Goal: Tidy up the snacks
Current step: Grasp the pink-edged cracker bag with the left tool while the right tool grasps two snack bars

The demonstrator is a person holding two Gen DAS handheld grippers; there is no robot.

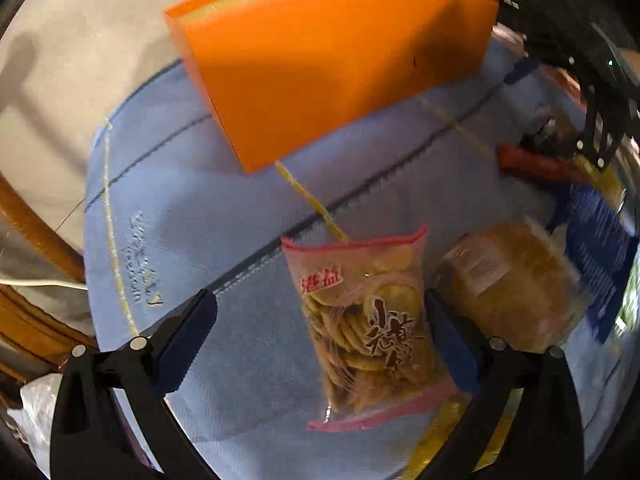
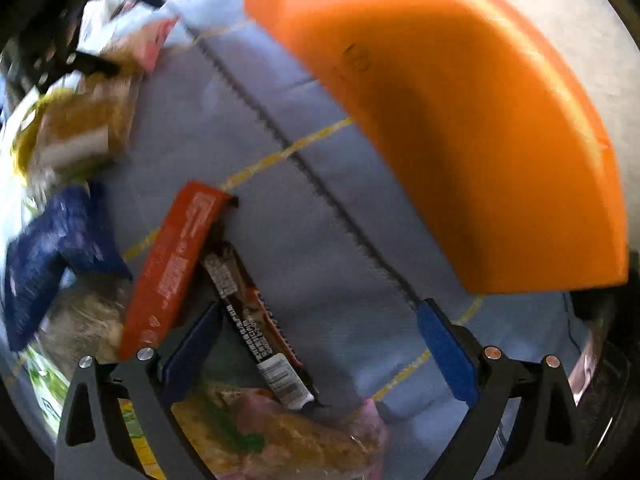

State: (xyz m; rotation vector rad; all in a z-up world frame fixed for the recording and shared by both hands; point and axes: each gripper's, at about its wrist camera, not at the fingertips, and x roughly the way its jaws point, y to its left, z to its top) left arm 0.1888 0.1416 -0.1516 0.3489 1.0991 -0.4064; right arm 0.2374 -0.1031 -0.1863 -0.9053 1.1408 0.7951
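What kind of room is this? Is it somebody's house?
Probably a home, maybe a dining area. A round table wears a blue tablecloth, a wooden chair stands beside it on a tiled floor, and snack packets like the cracker bag lie about.

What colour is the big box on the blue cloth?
Orange box, seen best in the left wrist view.

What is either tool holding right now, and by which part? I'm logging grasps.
Nothing is held. The left tool is open over the pink cracker bag, not closed on it; the right tool is open above the blue cloth.
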